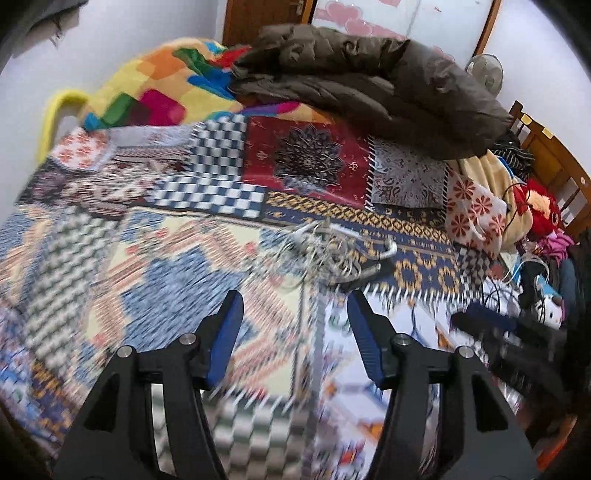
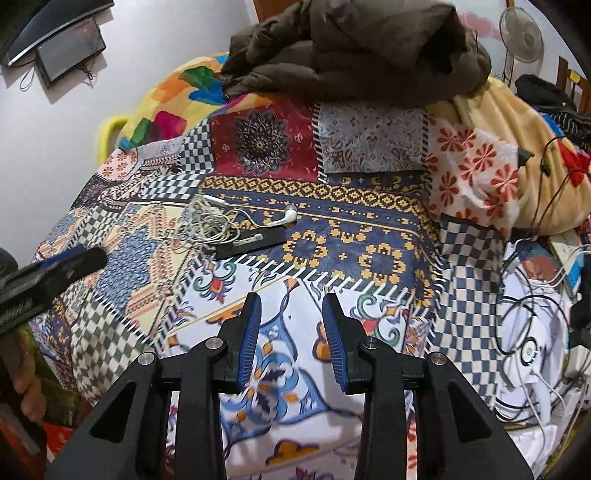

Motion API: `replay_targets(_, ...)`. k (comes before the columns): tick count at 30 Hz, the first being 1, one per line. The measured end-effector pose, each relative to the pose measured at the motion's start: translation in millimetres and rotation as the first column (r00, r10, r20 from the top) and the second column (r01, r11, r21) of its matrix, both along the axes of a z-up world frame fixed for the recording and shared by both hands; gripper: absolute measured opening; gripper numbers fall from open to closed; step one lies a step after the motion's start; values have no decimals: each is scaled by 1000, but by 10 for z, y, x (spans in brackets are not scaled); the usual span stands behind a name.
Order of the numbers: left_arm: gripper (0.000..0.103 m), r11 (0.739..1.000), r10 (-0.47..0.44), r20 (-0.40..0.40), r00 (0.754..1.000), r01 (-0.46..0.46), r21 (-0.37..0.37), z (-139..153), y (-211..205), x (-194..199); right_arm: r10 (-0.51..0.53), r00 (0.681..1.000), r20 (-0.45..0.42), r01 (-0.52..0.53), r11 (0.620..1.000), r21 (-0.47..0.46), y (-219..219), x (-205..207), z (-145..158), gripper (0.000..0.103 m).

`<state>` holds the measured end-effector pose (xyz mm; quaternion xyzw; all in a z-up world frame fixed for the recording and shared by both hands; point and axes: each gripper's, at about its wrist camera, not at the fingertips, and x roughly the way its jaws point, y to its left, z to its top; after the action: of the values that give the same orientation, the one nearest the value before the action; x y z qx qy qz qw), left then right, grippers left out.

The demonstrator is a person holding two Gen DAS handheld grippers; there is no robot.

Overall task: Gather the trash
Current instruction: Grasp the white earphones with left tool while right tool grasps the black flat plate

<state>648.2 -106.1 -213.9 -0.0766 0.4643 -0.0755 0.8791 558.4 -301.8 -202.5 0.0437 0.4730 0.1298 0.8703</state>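
Note:
A tangle of white earphone cable [image 2: 210, 225] lies on the patchwork bedspread [image 2: 369, 229], with one earbud [image 2: 290, 214] stretched out to the right and a flat black object [image 2: 255, 242] beside it. The same tangle shows blurred in the left wrist view [image 1: 317, 251]. My left gripper [image 1: 293, 306] is open and empty, just short of the tangle. My right gripper [image 2: 291, 306] is open and empty, above the bedspread nearer the bed's front. The left gripper also shows at the left edge of the right wrist view [image 2: 70, 264].
A brown quilted jacket [image 2: 351, 48] is piled at the back of the bed on a colourful blanket [image 1: 155, 81]. Clothes, chargers and cables [image 2: 535, 332] crowd the right side. A fan [image 2: 521, 33] stands at the back right. A yellow chair [image 1: 55, 118] is at the left.

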Motion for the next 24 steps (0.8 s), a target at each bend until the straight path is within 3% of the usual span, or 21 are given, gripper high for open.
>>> replay_targets(4, 58, 998, 0, -54, 999, -4, -68, -249, -64, 406, -1, 1000, -7, 1, 1000, 14, -16, 100, -77, 31)
replay_targets(12, 57, 999, 9, -75, 997, -12, -39, -614, -173, 821, -23, 999, -29, 25, 997, 73, -35, 251, -187, 31)
replay_targets(14, 47, 999, 16, -59, 998, -19, -41, -630, -142, 846, -19, 999, -40, 23, 996, 89, 23, 292, -210, 32)
replay_targets(16, 23, 1000, 12, -57, 998, -14, -25, -642, -113, 864, -11, 999, -51, 16, 996, 91, 91, 335, -246, 32)
replay_targets(17, 18, 1000, 17, -57, 998, -18, -16, -648, -95, 867, -11, 998, -58, 16, 996, 89, 144, 362, -264, 32)
replay_targets(18, 15, 1000, 29, -56, 998, -29, -7, -658, -49, 849, -17, 998, -61, 22, 996, 88, 189, 391, -281, 33)
replay_targets(20, 15, 998, 67, -47, 997, -66, 20, -666, 58, 777, -44, 997, -63, 50, 995, 91, 265, 447, -305, 48)
replay_targets(22, 15, 994, 104, -37, 994, -103, 37, -674, 180, 656, -73, 996, -51, 78, 991, 109, 337, 489, -304, 55)
replay_targets(24, 15, 991, 127, -33, 991, -125, 40, -678, 279, 540, -86, 995, -50, 92, 987, 129, 421, 549, -301, 56)
